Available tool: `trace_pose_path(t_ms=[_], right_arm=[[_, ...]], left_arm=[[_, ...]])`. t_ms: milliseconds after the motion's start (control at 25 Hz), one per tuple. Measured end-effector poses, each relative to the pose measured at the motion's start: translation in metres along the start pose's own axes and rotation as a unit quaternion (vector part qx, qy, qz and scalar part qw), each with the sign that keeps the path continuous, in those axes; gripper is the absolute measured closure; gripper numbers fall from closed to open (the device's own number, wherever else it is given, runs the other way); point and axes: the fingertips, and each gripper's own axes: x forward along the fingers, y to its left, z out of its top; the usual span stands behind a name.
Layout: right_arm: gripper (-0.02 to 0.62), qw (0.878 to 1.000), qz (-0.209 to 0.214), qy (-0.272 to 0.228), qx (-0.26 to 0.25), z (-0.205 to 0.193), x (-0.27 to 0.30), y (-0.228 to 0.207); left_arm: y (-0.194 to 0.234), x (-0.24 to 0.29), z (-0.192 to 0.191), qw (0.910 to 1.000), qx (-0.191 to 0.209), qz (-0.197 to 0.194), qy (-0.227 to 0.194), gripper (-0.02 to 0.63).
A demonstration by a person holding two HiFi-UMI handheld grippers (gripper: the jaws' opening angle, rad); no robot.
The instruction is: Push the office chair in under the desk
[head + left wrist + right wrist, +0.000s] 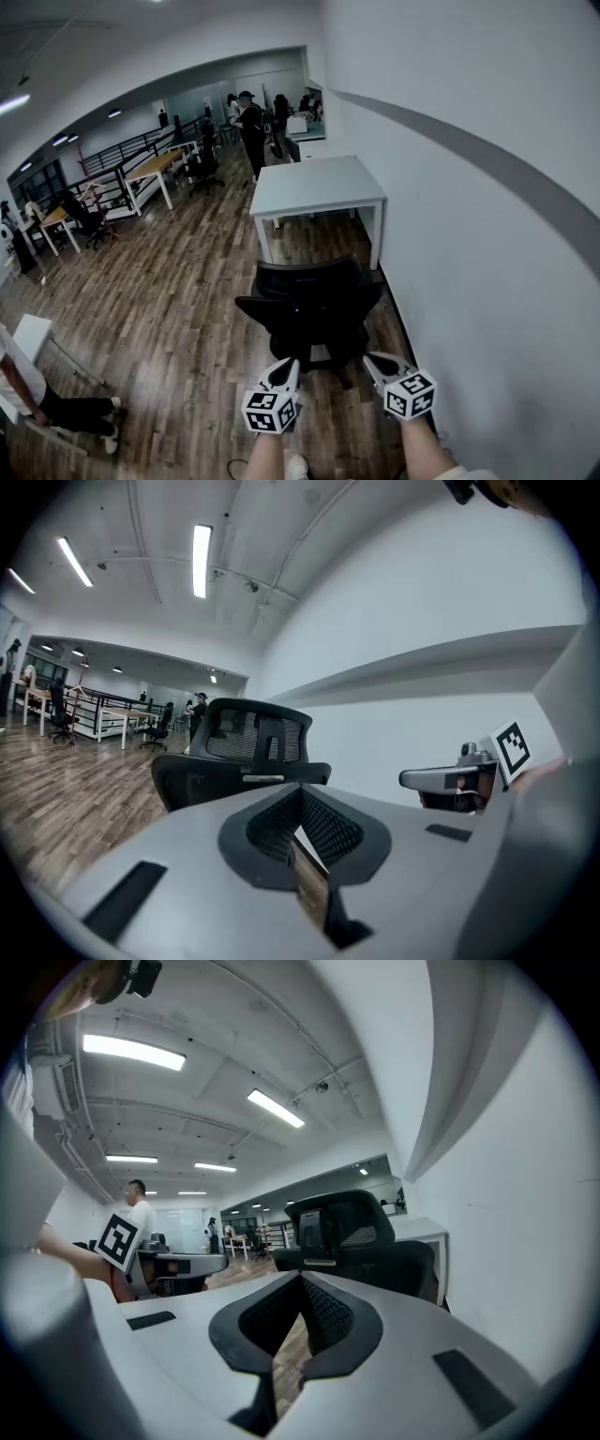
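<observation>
In the head view, the black office chair (314, 309) stands in the lower middle of the frame on the wooden floor (178, 281), with its backrest turned toward the person. The white desk (319, 183) is above it in the frame, close to the white wall (469, 187) on the right. The chair is in front of the desk, not under it. The left gripper (285, 366) and the right gripper (375, 360) are at the bottom of the frame, side by side, just behind the backrest. Both point at the chair. Some people (251, 127) stand far back at the upper middle, and another person (37, 398) is at the lower left edge.

In the left gripper view, the two jaws lie together in the lower middle with nothing between them. The chair's mesh back and headrest (246, 747) rise just beyond the tips, left of centre, and do not seem to touch them. The right gripper (450, 778) shows at the right.

In the right gripper view, the jaws are also pressed together and hold nothing. The chair (361, 1241) stands beyond the tips, right of centre, with the desk edge (422, 1230) behind it. The left gripper (178, 1265) shows at the left.
</observation>
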Motion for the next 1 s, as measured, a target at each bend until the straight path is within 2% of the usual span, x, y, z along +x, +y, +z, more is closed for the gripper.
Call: trace_pose_path(t_ms=[440, 600, 720, 880, 1000], right_arm=[[0.563, 1.000, -0.002, -0.008, 0.016, 0.003, 0.004, -0.010], [0.561, 1.000, 0.003, -0.018, 0.024, 0.002, 0.005, -0.015], [0.560, 0.999, -0.003, -0.017, 0.031, -0.002, 0.003, -0.025], [0.556, 0.999, 0.005, -0.023, 0.049, 0.001, 0.005, -0.029], [0.507, 0.998, 0.014, -0.021, 0.055, 0.002, 0.007, -0.029]], left_arm=[[0.018, 0.002, 0.002, 0.9997, -0.022, 0.011, -0.006, 0.603], [0.032, -0.001, 0.002, 0.9989, -0.042, 0.019, -0.014, 0.596], [0.043, -0.004, 0.004, 0.9979, -0.055, 0.025, -0.023, 0.541], [0.052, -0.005, 0.006, 0.9971, -0.064, 0.032, -0.026, 0.502], [0.050, -0.003, 0.002, 0.9965, -0.076, 0.030, -0.020, 0.479]])
